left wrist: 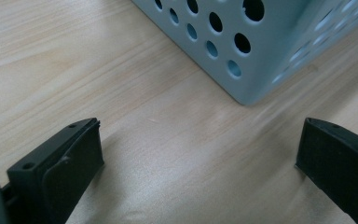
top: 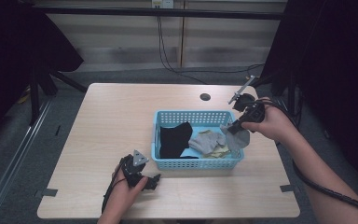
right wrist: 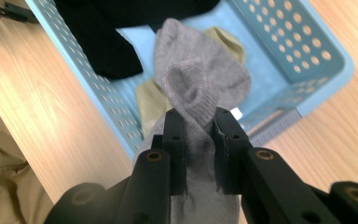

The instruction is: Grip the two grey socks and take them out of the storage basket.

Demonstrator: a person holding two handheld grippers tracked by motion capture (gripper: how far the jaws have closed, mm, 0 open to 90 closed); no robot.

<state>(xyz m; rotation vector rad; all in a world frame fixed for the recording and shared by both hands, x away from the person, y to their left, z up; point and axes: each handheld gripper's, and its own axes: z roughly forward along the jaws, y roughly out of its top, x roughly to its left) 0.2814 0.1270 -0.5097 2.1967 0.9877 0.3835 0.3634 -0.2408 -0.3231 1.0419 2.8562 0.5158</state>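
My right hand-held gripper is clamped on a grey sock, pinched at a bunched fold with the rest of the fabric draping loose; in the high view the sock hangs over the right end of the blue basket, above its rim. My left hand-held gripper rests on the surface just in front of the basket's near left corner, jaws wide apart and holding nothing. Risks as I judge them: the hold is on a narrow fold, so the knit could slide out if I swing too fast. The hanging end may catch on the basket wall or drag the second grey sock and the yellowish item beneath it along. The black garment lies apart to the left, less likely to be disturbed. A snag could also shift the light basket, since my left hand-held gripper is not bracing it.
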